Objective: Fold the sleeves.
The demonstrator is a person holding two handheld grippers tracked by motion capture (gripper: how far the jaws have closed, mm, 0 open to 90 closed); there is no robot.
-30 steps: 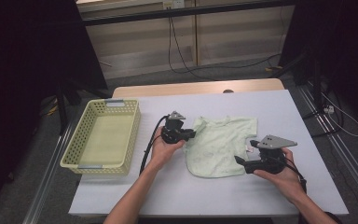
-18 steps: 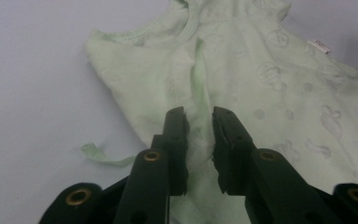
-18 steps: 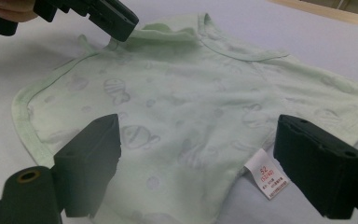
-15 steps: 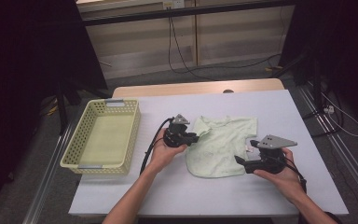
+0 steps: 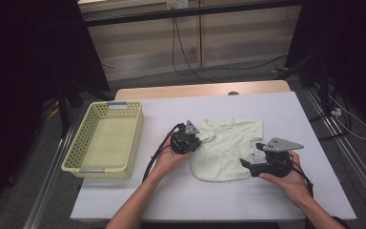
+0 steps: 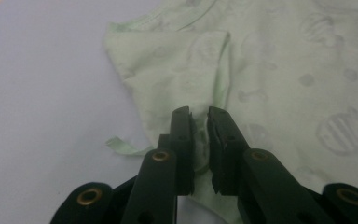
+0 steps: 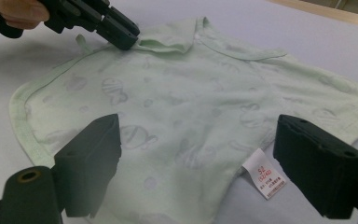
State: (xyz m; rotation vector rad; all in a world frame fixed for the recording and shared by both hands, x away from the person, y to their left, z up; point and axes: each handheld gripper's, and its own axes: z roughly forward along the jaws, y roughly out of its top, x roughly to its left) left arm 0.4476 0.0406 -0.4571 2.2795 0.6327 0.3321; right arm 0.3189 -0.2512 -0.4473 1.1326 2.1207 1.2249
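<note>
2 changes stand out against the picture from 1 second ago: the left tongs (image 5: 196, 141) have slid rightward onto the pale green baby shirt (image 5: 226, 148), and the sleeve there is now folded inward over the body of the garment. The right tongs (image 5: 246, 164) sit much where they were.

The left hand (image 5: 167, 160) reaches in from the bottom with the forearm angled up toward the shirt's left side. In the left gripper view its jaws are clenched on the sleeve (image 6: 177, 70) fabric, with only a thin gap between them. The right hand (image 5: 286, 176) rests low at the shirt's lower right corner; in the right gripper view its jaws are released, spread wide just short of the hem, with the white care label (image 7: 264, 178) between them.

The shirt lies flat in the middle of the white desk (image 5: 171, 200). A yellow basket (image 5: 76, 164) stands well apart at the left edge, and bare desk surrounds the shirt on every side.
</note>
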